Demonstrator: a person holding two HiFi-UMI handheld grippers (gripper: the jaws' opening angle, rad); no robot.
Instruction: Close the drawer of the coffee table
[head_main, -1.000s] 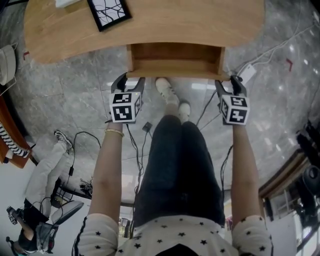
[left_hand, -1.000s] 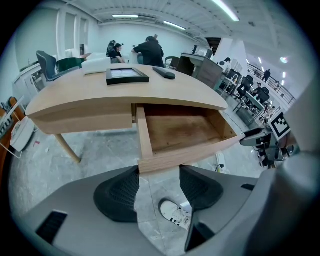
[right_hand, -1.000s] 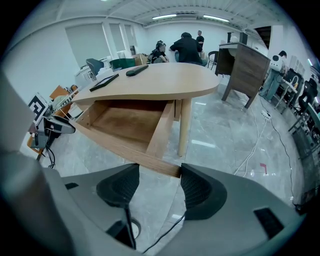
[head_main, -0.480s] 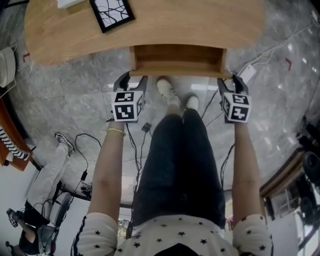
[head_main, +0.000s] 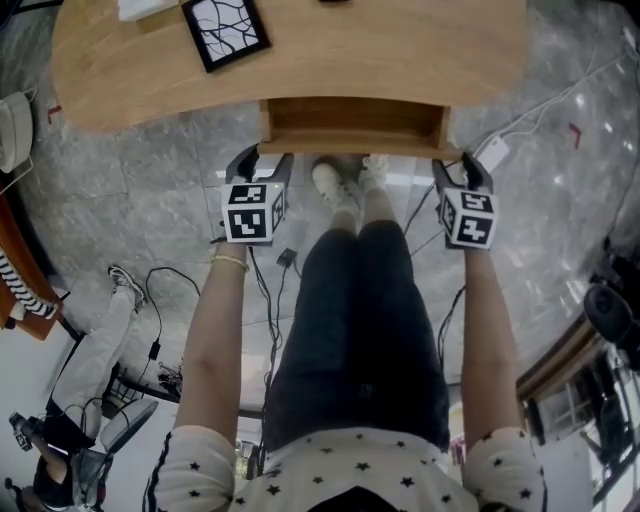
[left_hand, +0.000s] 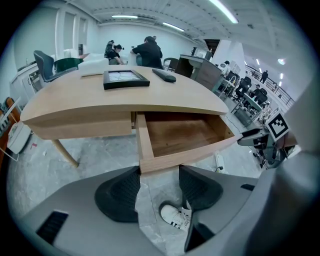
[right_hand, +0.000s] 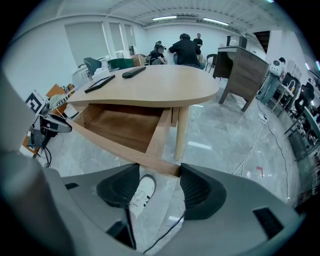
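The wooden coffee table (head_main: 400, 50) has its drawer (head_main: 350, 143) pulled partly out toward me, and the drawer is empty. My left gripper (head_main: 258, 154) is open at the drawer's left front corner. In the left gripper view the front board (left_hand: 190, 156) meets the gap between the pads of the left gripper (left_hand: 159, 186). My right gripper (head_main: 455, 166) is open at the right front corner. The right gripper view shows the board's end (right_hand: 160, 167) sitting just above the right gripper (right_hand: 160, 187). Neither gripper holds anything.
A framed picture (head_main: 224, 28) and a remote (left_hand: 164, 75) lie on the tabletop. My feet in white shoes (head_main: 335, 185) stand under the drawer front. Cables (head_main: 270, 290) and a power strip (head_main: 493, 150) lie on the marble floor. A seated person (head_main: 90, 350) is at the lower left.
The drawer has slid a little way into the table, with both grippers following its front board forward. My feet have stepped closer to the table.
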